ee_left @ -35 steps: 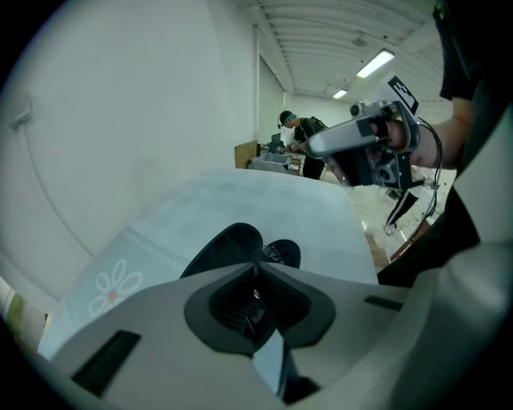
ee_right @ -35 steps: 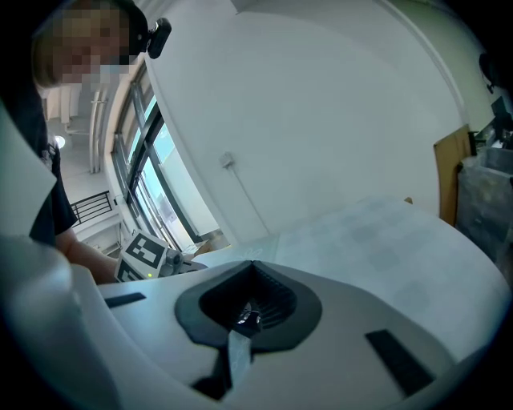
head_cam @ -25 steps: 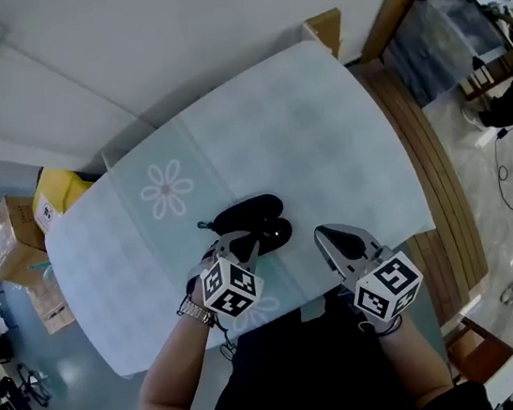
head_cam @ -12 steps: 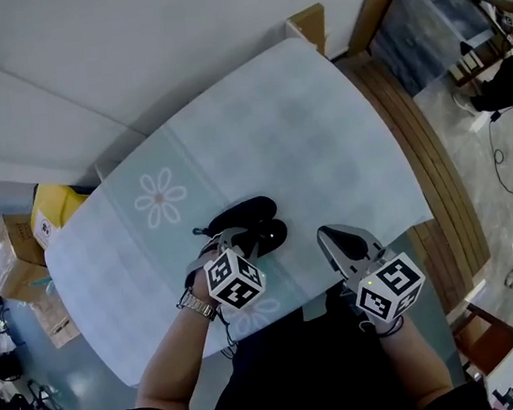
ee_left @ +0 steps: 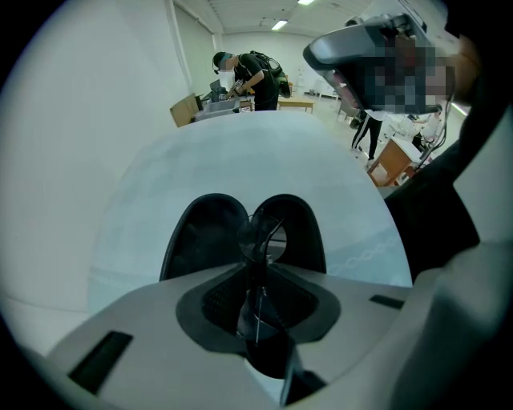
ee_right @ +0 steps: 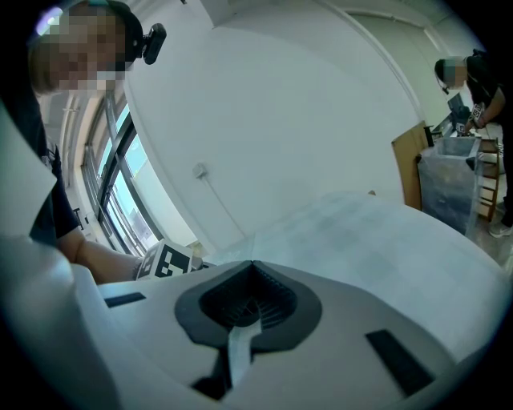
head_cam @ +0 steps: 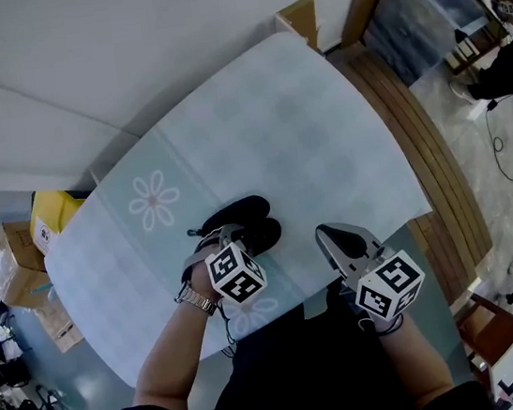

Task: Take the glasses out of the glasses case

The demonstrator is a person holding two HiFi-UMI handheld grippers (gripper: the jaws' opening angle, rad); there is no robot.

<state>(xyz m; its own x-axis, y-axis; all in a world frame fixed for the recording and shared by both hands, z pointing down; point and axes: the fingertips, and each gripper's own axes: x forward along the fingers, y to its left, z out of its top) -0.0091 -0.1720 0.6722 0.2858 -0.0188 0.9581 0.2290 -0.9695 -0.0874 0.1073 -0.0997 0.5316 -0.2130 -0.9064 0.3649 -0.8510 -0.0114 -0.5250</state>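
A black glasses case (head_cam: pixel 244 218) lies open on the pale table (head_cam: pixel 304 136), right in front of me. In the left gripper view its two halves (ee_left: pixel 207 239) gape side by side. My left gripper (head_cam: pixel 236 240) is at the case's near edge, shut on thin wire-framed glasses (ee_left: pixel 260 236) that stand edge-on between the jaws (ee_left: pixel 258 271) above the case. A dark temple tip (head_cam: pixel 192 232) sticks out to the case's left. My right gripper (head_cam: pixel 331 234) hovers to the right of the case, apart from it, shut on nothing (ee_right: pixel 253 266).
The table has a flower print (head_cam: pixel 154 201) left of the case, and its near edge is close to my body. Cardboard boxes (head_cam: pixel 14 266) and a yellow bag (head_cam: pixel 49 214) sit on the floor to the left. A wooden bench (head_cam: pixel 435 160) and a clear bin (head_cam: pixel 415 21) stand on the right.
The left gripper has edged slightly forward over the case with the glasses in it. The right gripper has stayed put. The head view has shifted a little.
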